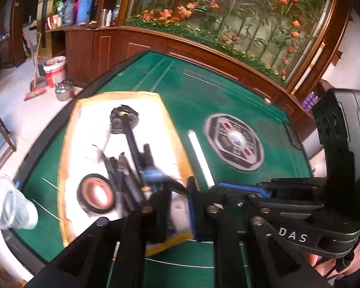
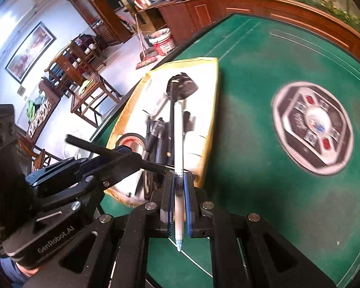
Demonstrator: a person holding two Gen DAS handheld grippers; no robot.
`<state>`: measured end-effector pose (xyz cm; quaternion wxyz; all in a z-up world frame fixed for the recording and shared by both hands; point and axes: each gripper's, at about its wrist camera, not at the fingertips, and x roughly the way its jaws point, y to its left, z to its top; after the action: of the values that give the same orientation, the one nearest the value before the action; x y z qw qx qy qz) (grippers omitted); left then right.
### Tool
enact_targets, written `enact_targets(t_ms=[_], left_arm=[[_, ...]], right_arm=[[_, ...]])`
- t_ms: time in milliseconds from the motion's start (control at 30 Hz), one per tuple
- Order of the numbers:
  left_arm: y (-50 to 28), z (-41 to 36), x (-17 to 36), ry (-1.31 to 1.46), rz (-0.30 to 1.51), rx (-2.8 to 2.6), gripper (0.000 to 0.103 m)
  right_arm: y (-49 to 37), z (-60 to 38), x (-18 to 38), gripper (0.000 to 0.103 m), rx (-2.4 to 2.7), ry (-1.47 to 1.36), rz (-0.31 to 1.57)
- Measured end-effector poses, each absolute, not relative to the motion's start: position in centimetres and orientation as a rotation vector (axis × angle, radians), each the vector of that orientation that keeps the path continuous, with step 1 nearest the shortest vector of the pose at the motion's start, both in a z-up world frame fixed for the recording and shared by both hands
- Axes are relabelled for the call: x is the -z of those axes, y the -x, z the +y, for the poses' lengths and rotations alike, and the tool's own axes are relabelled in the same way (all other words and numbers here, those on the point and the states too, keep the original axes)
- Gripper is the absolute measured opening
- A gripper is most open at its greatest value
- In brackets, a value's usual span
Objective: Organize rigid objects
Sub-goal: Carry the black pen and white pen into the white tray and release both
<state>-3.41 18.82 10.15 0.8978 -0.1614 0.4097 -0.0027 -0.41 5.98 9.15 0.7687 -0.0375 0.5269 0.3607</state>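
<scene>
A yellow-edged box lined in white lies on the green table. It holds a black tape roll, several black pens and a long black tool with a round head. My left gripper hangs over the box's near corner, shut on a black pen that lies crosswise in its fingers. My right gripper is shut on a white pen that points forward over the box. In the left wrist view that white pen sticks out of the right gripper just right of the box.
A round grey control disc sits in the table's middle. A clear plastic cup lies at the table's left edge. A wooden cabinet runs behind the table; chairs, a bucket and a broom stand on the floor to the left.
</scene>
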Motion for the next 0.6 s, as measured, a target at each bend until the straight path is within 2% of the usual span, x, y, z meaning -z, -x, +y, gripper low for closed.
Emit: enact_targets(t_ms=[333,600], left_arm=[[0.0,24.3,-6.8,0.455,0.909,0.007,0.010],[-3.3,25.7,-5.9,0.435,0.919,0.011,0.012]], right_arm=[[-2.1,10.8,-6.2,0.007,-0.746,0.137,1.193],[-3.7,12.6,-4.7,0.007,-0.715,0.168,1.216]])
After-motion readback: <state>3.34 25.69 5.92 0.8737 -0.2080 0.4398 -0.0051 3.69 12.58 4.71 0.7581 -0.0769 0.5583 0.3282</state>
